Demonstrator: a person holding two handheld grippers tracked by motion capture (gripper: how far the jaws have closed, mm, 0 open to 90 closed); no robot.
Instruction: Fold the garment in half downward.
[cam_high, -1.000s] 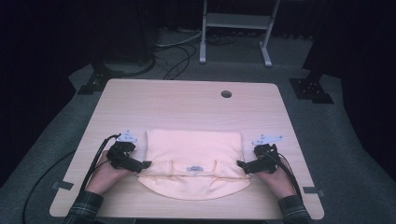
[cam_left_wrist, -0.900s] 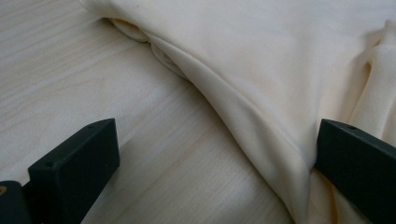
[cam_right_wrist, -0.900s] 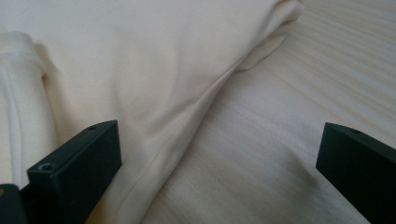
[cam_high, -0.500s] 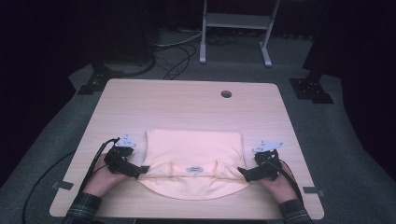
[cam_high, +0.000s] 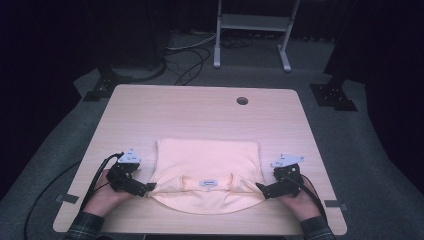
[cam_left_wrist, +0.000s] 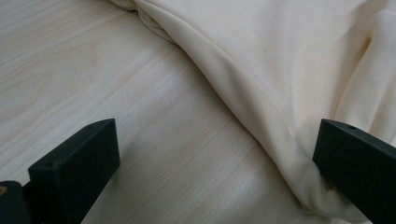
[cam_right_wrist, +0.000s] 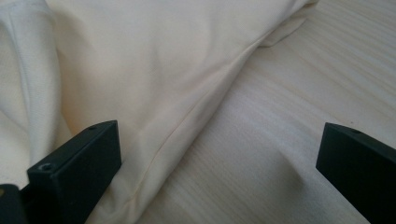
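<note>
One cream shirt (cam_high: 207, 167) folded flat (collar label up), hem rounded.

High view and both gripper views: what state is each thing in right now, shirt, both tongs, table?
Cream T-shirt: folded, lying flat on the table, collar label facing up, rounded edge toward the person.
Left tongs: open, at the shirt's left edge, jaws wide apart, nothing clamped.
Right tongs: open, at the shirt's right edge, jaws wide apart, nothing clamped.
Wooden table: bare beyond the shirt, cable hole uncovered.
</note>
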